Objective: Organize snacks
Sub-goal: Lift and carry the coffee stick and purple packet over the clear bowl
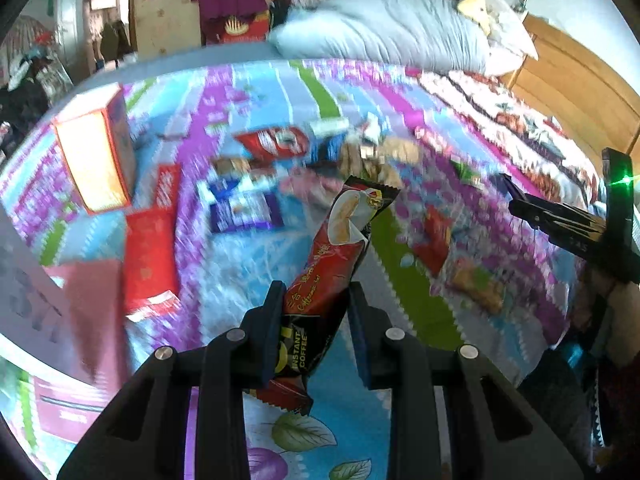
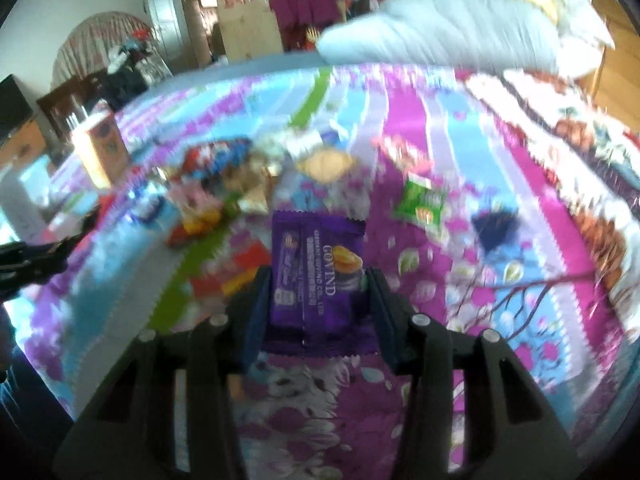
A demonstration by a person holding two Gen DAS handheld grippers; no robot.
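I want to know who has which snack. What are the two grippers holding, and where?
Left gripper: red instant coffee sachet, pinched near its lower end. Right gripper: purple snack packet, pinched by its side edges, lower half.

The right claw (image 2: 316, 292) grips a purple snack packet (image 2: 316, 276) above the patterned bedspread (image 2: 440, 128).

On the red and black sachet (image 1: 335, 276) pinched in my left gripper (image 1: 316, 304) I can read "INSTANT COFFEE" in yellow on its black lower part; the script on the red part is too small to make out. The purple packet (image 2: 318, 280) between the jaws of my right gripper (image 2: 318, 292) reads "GOVIND" and "GERMANY-GOVIND CO., LTD."
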